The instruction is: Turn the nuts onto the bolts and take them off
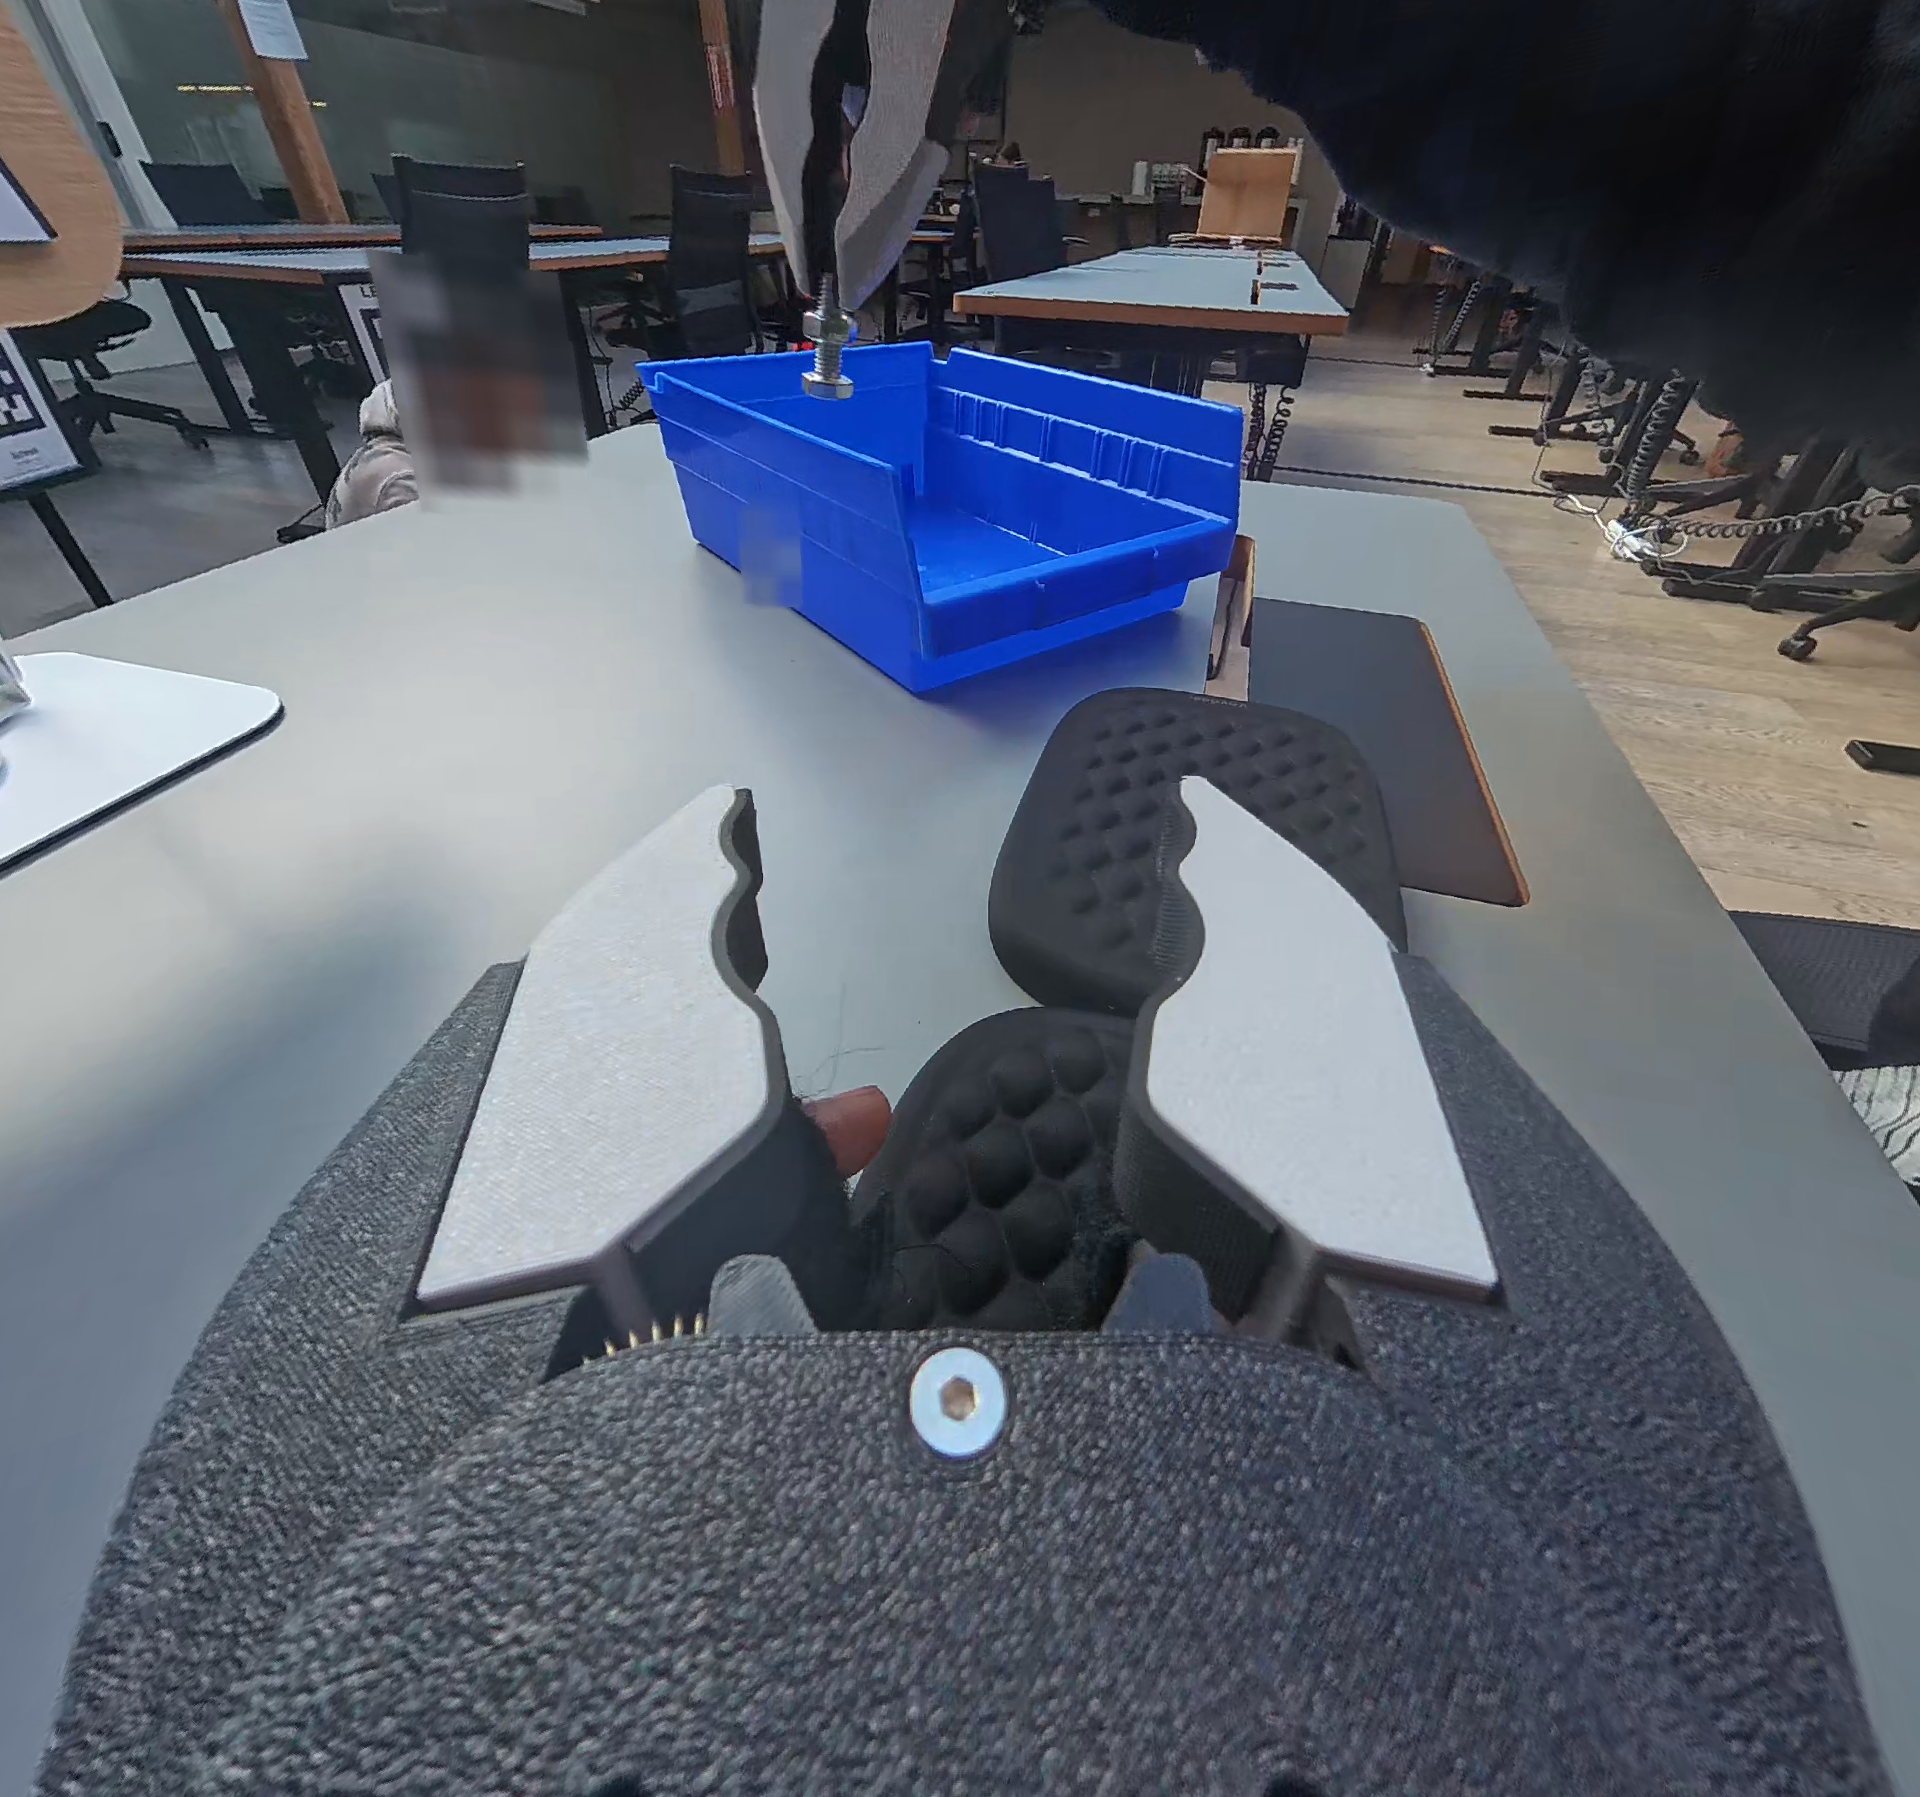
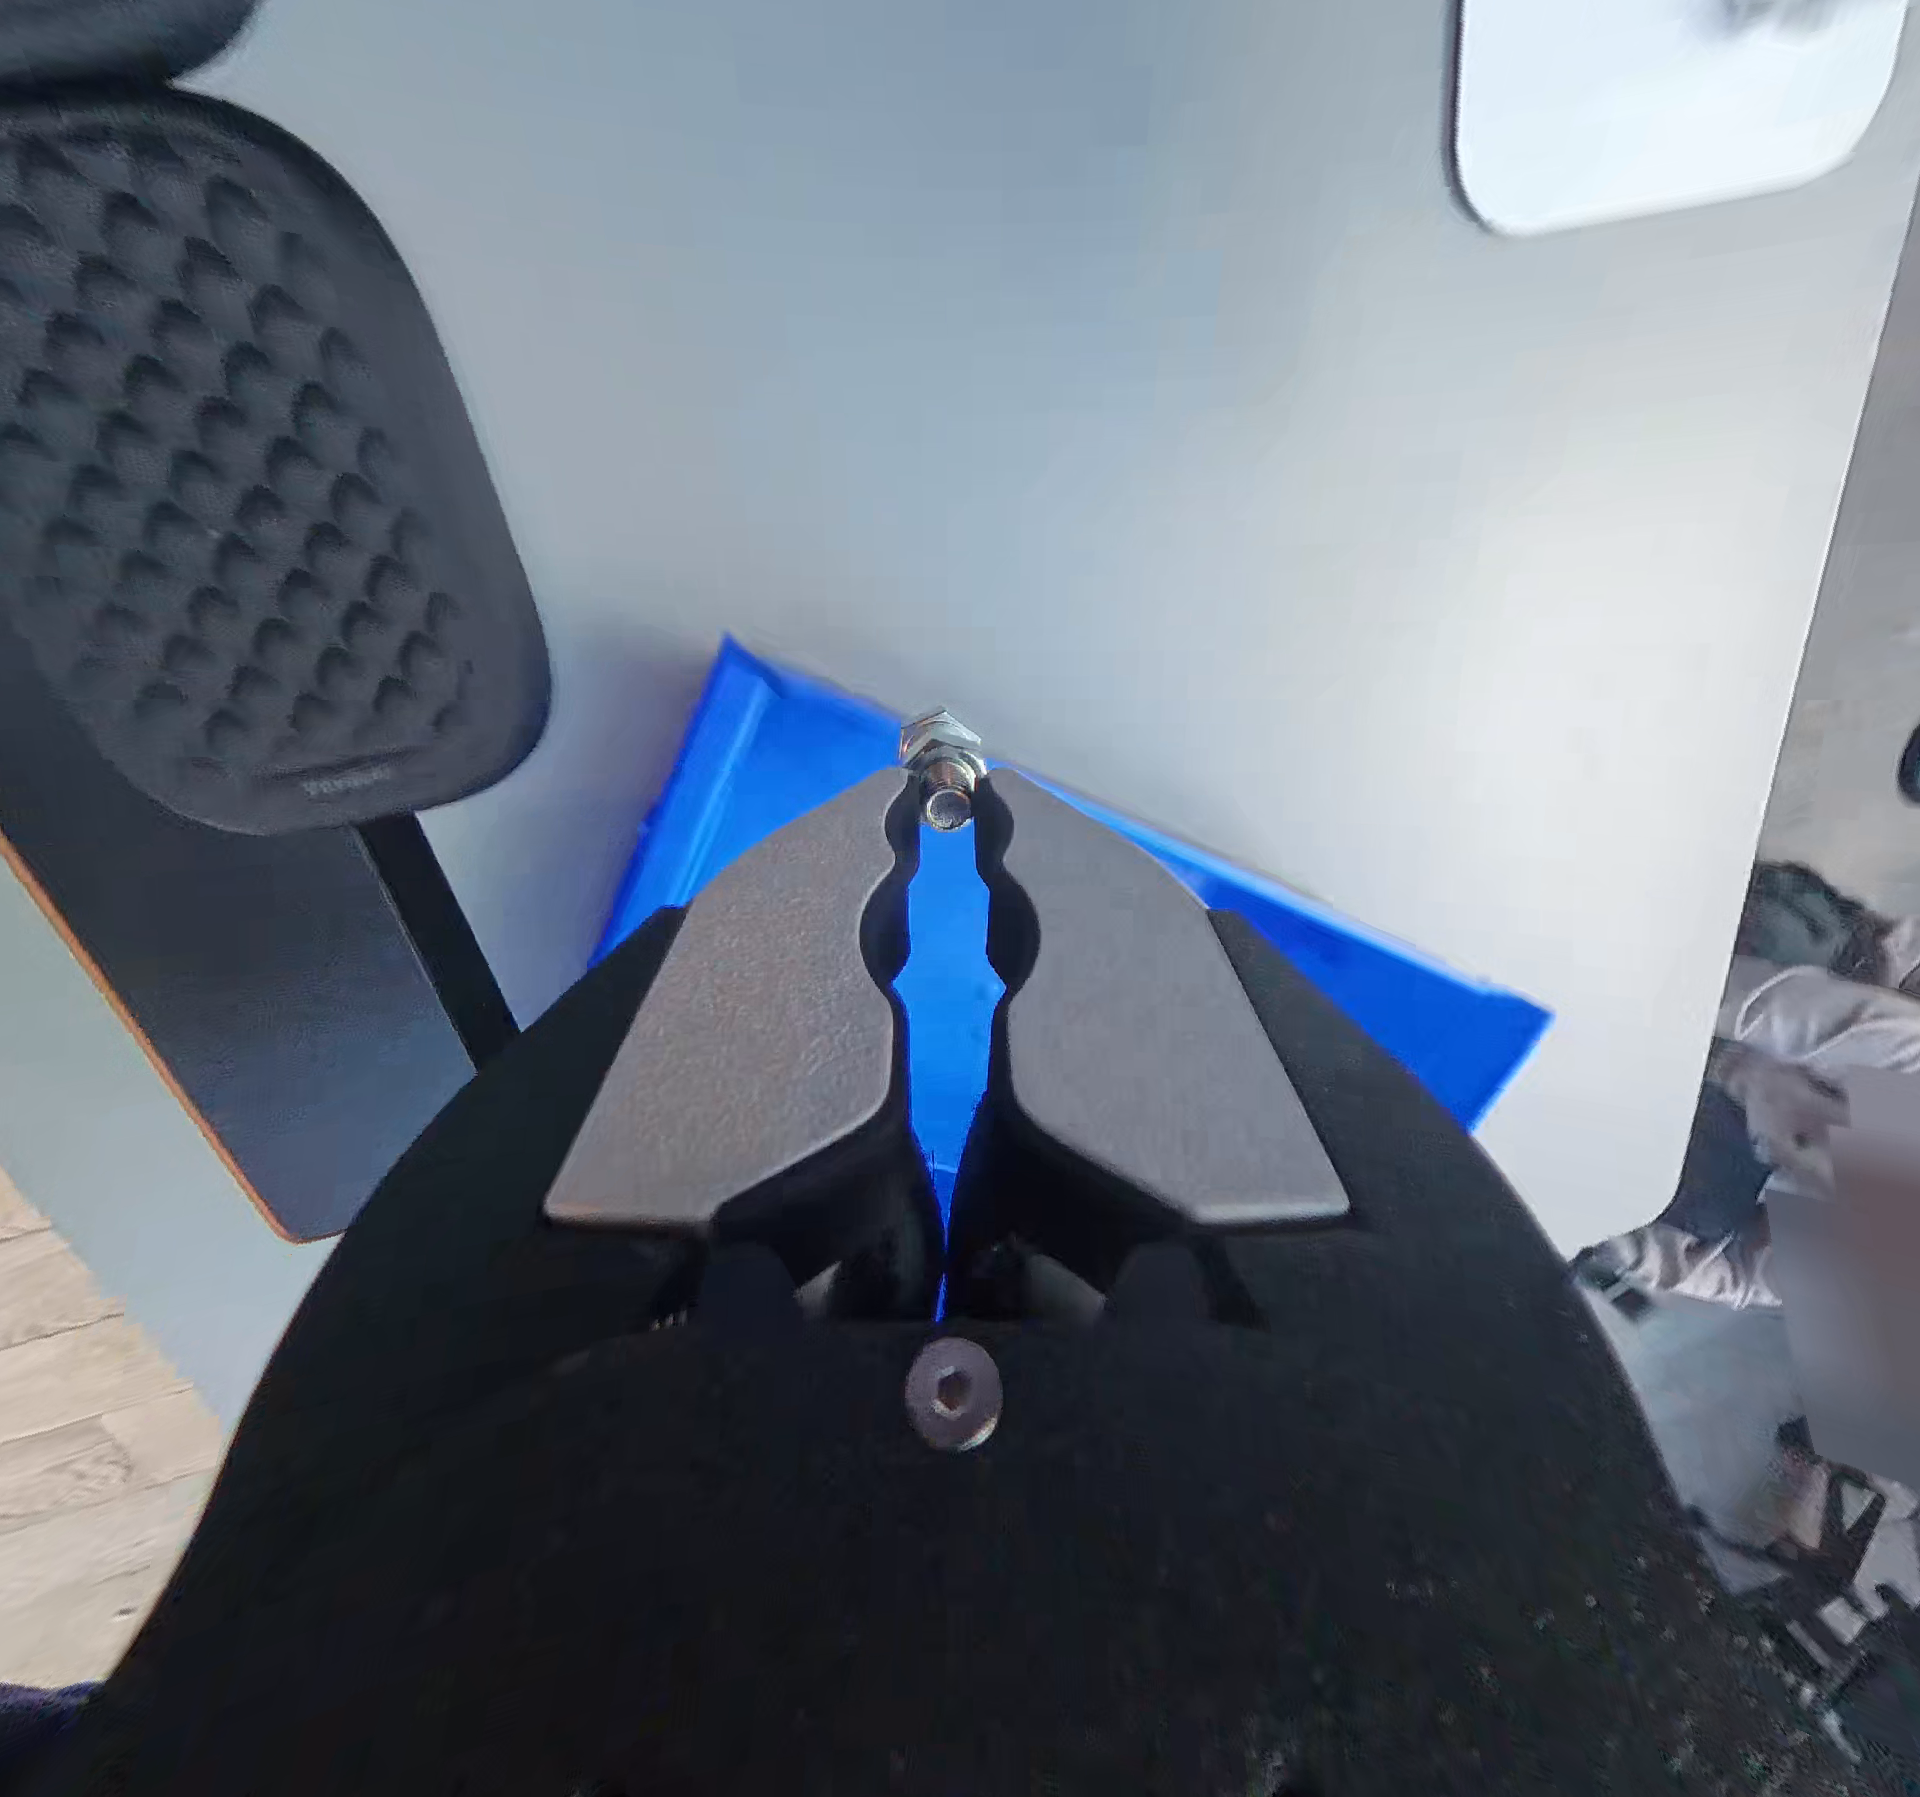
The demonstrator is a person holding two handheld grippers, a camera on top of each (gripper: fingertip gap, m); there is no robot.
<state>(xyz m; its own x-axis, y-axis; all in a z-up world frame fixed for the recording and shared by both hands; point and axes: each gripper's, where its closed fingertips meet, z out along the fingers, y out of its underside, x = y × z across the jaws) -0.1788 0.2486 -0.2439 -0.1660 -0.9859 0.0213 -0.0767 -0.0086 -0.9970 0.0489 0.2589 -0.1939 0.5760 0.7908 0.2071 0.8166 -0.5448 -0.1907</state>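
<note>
Two grippers | right gripper pinches bolt above bin | left gripper spread

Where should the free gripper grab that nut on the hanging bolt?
On two opposite flats of the nut, coming in level from the side. The bolt hangs head-down from the right gripper, so the nut's sides are exposed; the left gripper is open.

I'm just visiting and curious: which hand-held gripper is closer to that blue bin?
Right. The right hand-held gripper hangs directly above the blue bin, clamping a bolt. The left hand-held gripper sits open, back across the table, short of the bin.
</note>
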